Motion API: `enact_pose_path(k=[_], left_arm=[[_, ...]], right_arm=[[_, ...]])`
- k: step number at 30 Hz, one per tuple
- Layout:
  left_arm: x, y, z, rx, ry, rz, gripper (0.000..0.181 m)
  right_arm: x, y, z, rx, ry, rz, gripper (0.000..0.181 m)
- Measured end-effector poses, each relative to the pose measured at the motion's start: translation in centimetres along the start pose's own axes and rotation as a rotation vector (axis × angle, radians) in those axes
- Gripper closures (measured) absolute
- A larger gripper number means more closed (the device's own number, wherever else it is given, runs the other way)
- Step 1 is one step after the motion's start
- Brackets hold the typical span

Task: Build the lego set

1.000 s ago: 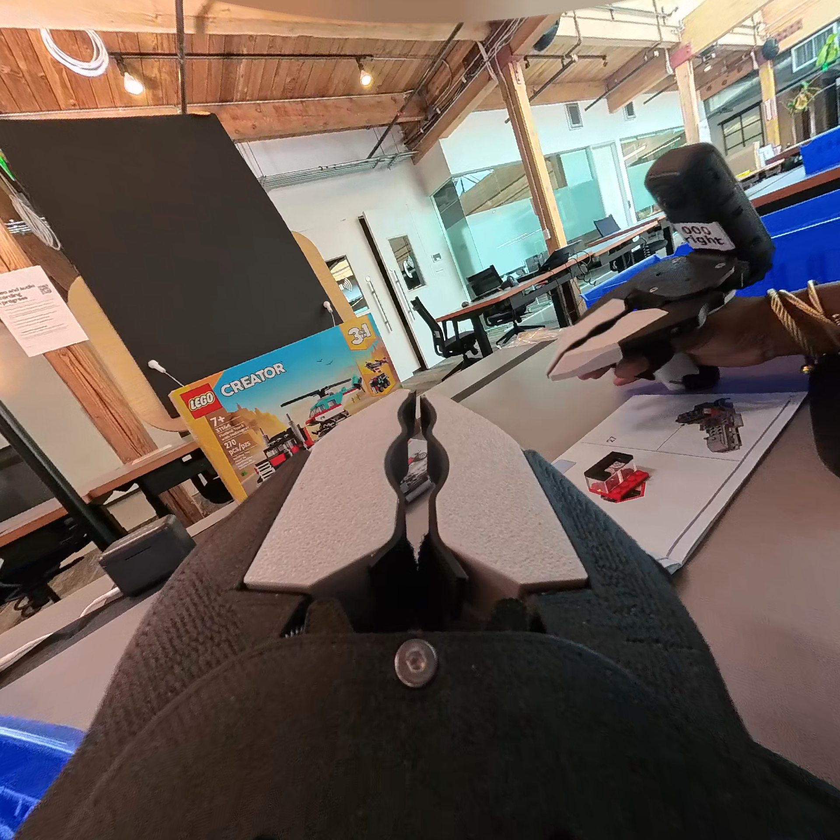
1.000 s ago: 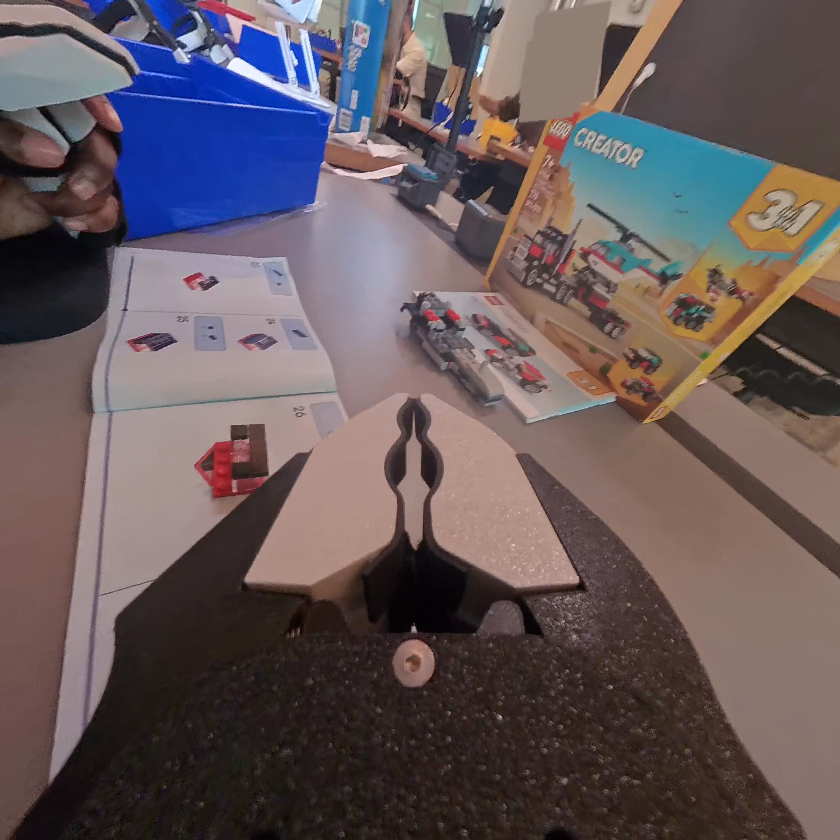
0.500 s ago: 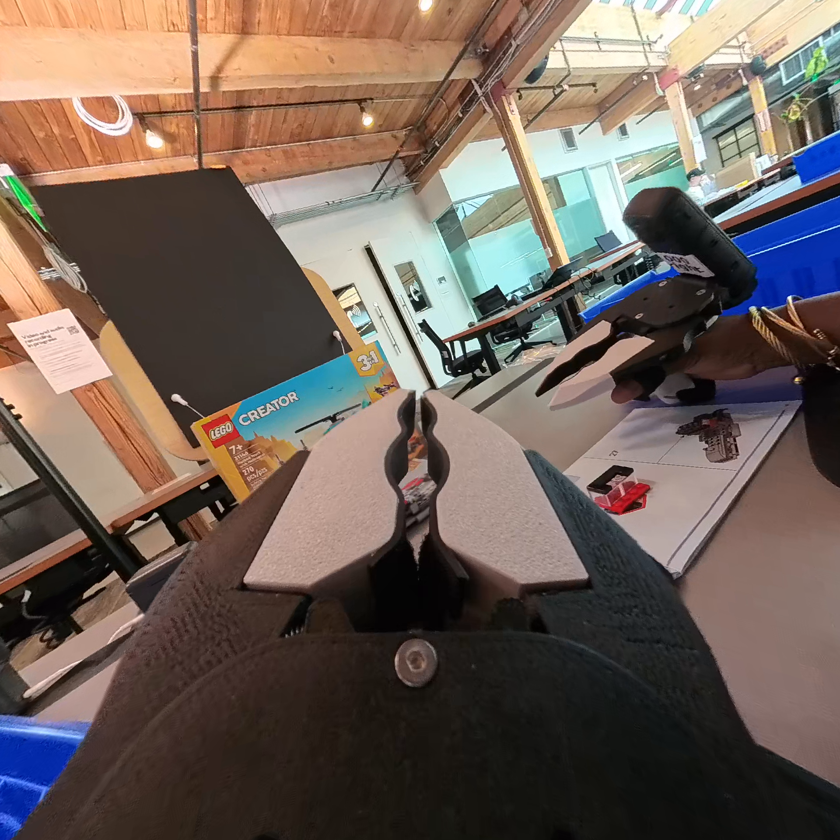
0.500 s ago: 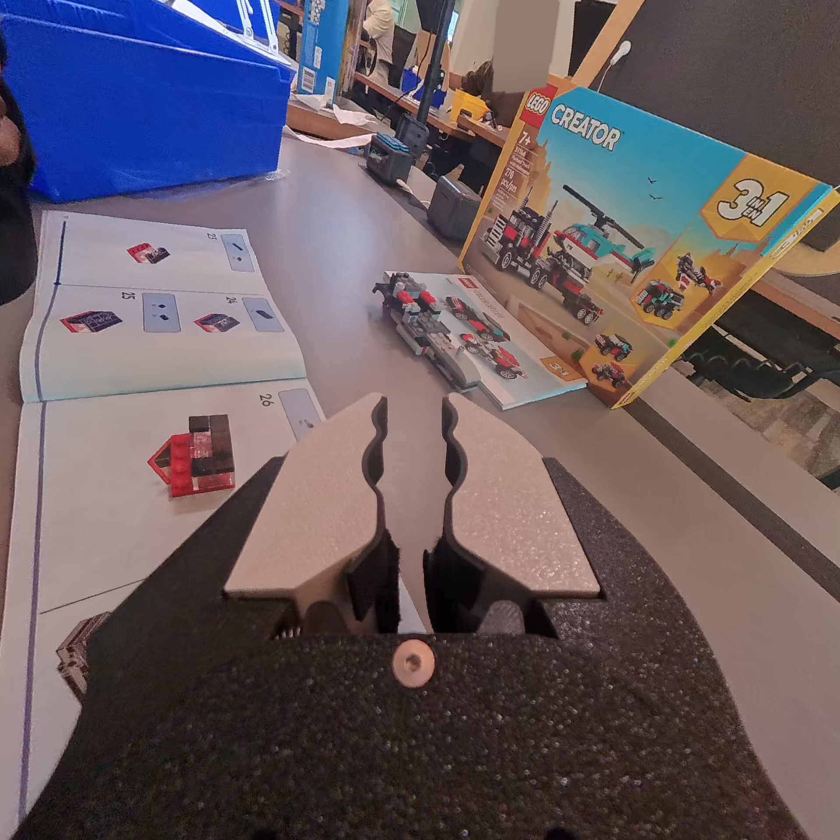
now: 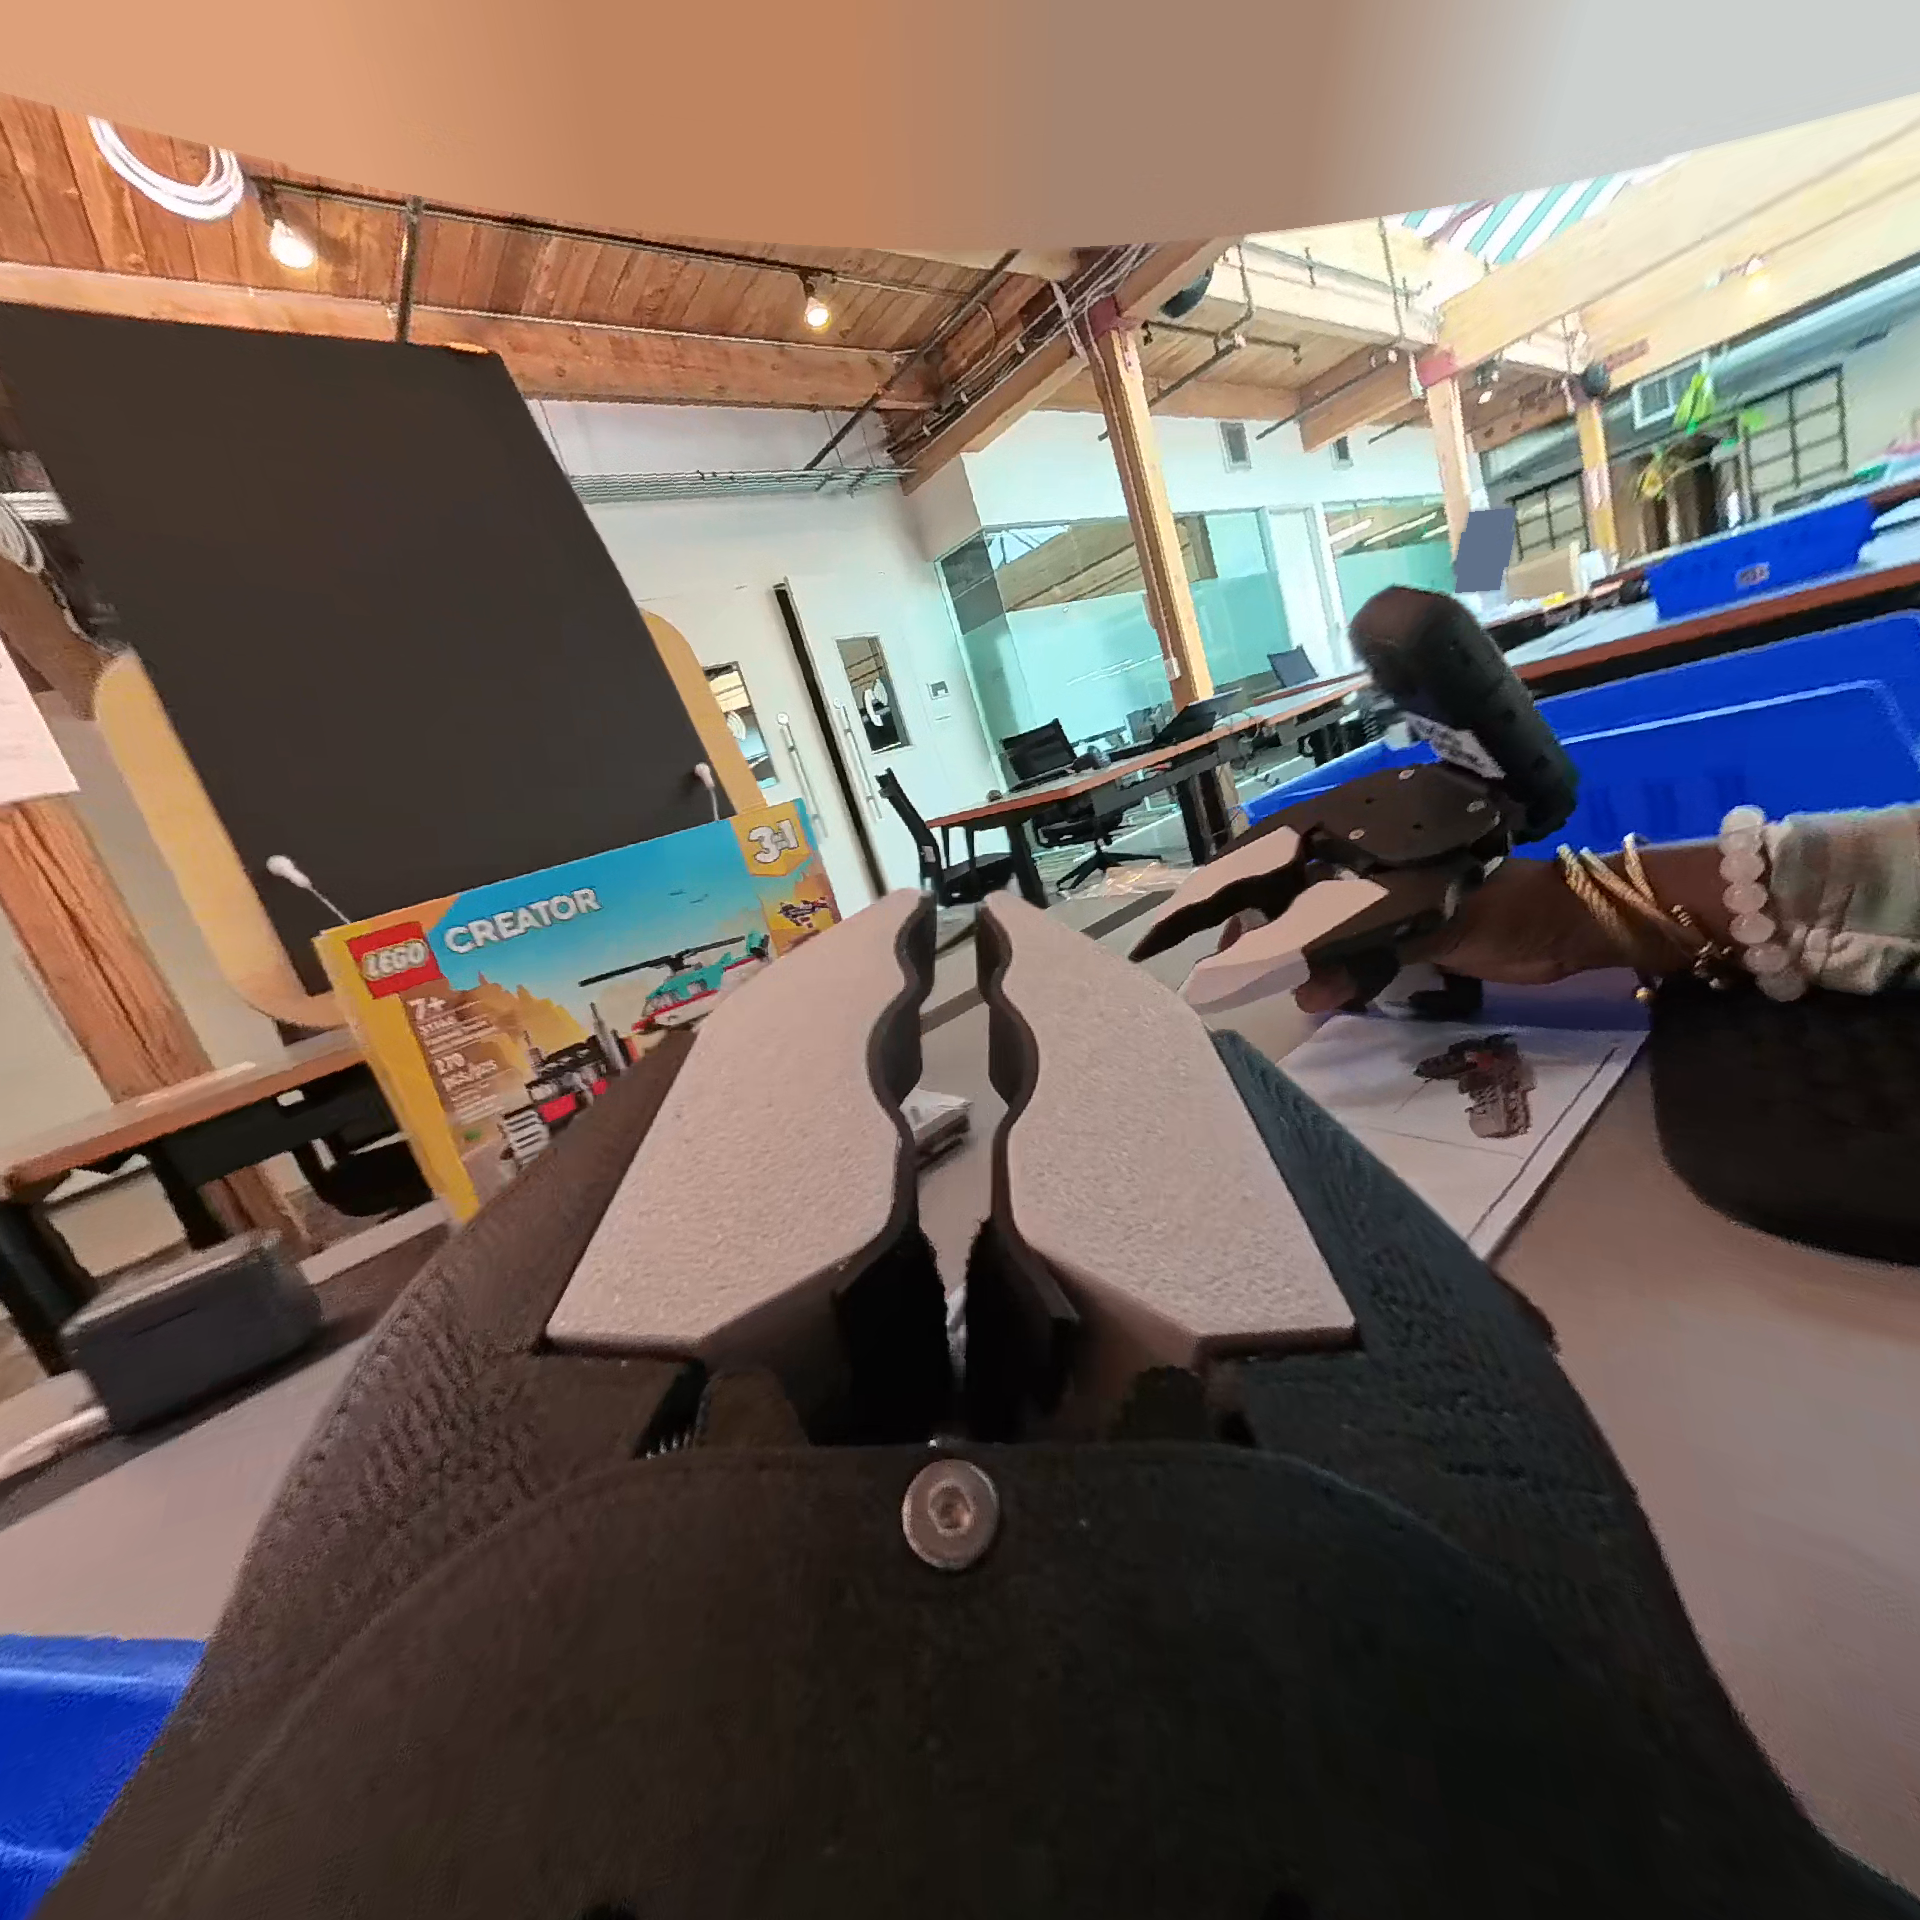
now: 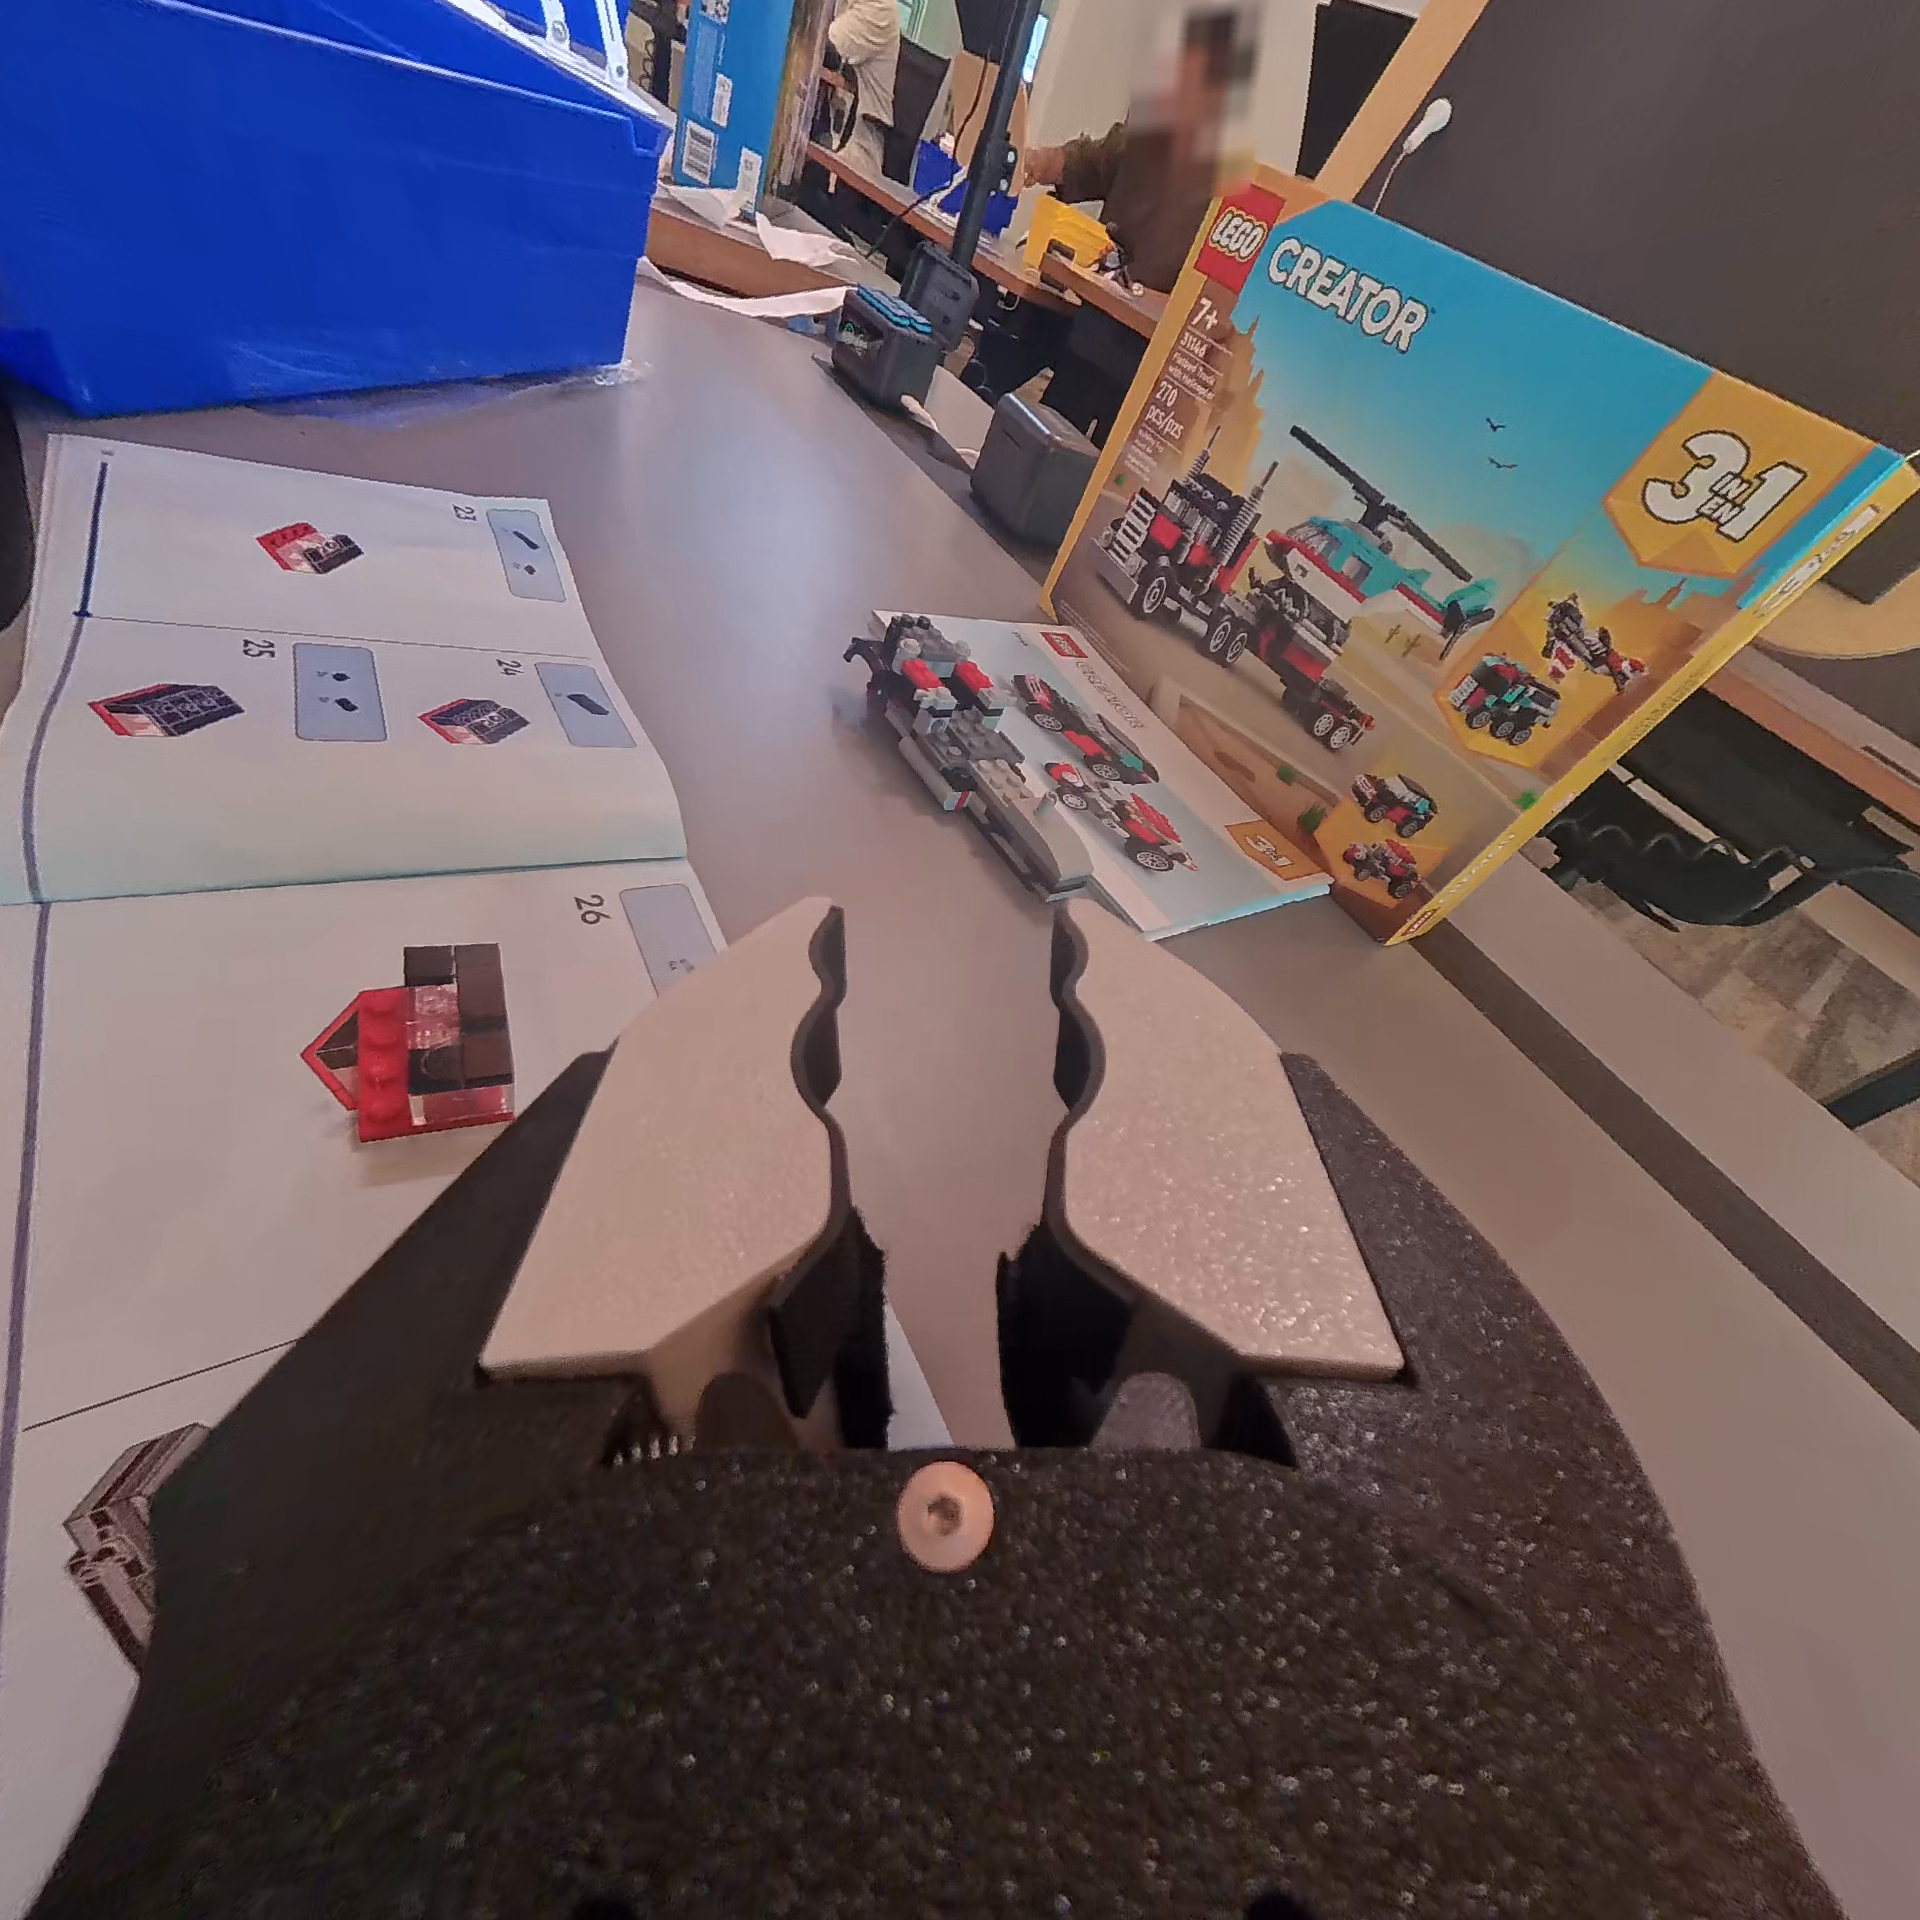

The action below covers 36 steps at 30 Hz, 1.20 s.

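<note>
Bricks already joined make up the two things that matter here: a small red, black and clear sub-assembly lying on the open instruction booklet, and a long grey and red chassis resting partly on a second, closed booklet in front of the upright set box, towards the far edge of the bench. The right gripper hangs just right of the sub-assembly with its jaws parted and nothing between them. The left gripper, seen in its own view, is raised and pointed at the box, its jaws only a narrow slit apart and empty. The sub-assembly looks light, hard and smooth-sided, so it would likely skate on the glossy page if nudged rather than pinched. Its flat opposite side walls seem the best places to grip, squeezing across the stacked layers so that they stay pressed together; a pinch on the clear piece or the thin red angled edge could well pop a part loose. The chassis appears longer and more fragile along its length, and probably wants holding near the middle. A blue bin stands at the far left corner, well apart from both.
</note>
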<state>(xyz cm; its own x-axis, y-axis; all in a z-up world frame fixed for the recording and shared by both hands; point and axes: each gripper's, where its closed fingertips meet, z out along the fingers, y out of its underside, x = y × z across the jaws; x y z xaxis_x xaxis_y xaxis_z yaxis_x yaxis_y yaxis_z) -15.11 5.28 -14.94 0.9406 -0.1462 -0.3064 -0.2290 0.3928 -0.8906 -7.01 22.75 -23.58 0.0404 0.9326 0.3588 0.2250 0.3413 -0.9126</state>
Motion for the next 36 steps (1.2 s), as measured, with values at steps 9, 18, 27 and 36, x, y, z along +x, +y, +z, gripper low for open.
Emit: enact_pose_path(k=[9,18,27,36], left_arm=[[0.1,-0.6,-0.6,0.047,0.034,-0.108,0.171],[-0.9,-1.3,-1.2,0.116,0.014,-0.219,0.169],[-1.2,-3.5,-2.4,0.273,0.054,-0.312,0.162],[-1.5,-4.3,-3.0,0.312,0.111,-0.443,0.150]], right_arm=[[0.9,-0.5,-0.2,0.055,0.064,-0.057,0.139],[2.9,-1.8,-1.3,0.188,0.192,-0.037,0.120],[4.9,-2.4,-2.4,0.271,0.294,0.041,0.096],[5.3,-2.4,-2.6,0.284,0.308,0.059,0.097]])
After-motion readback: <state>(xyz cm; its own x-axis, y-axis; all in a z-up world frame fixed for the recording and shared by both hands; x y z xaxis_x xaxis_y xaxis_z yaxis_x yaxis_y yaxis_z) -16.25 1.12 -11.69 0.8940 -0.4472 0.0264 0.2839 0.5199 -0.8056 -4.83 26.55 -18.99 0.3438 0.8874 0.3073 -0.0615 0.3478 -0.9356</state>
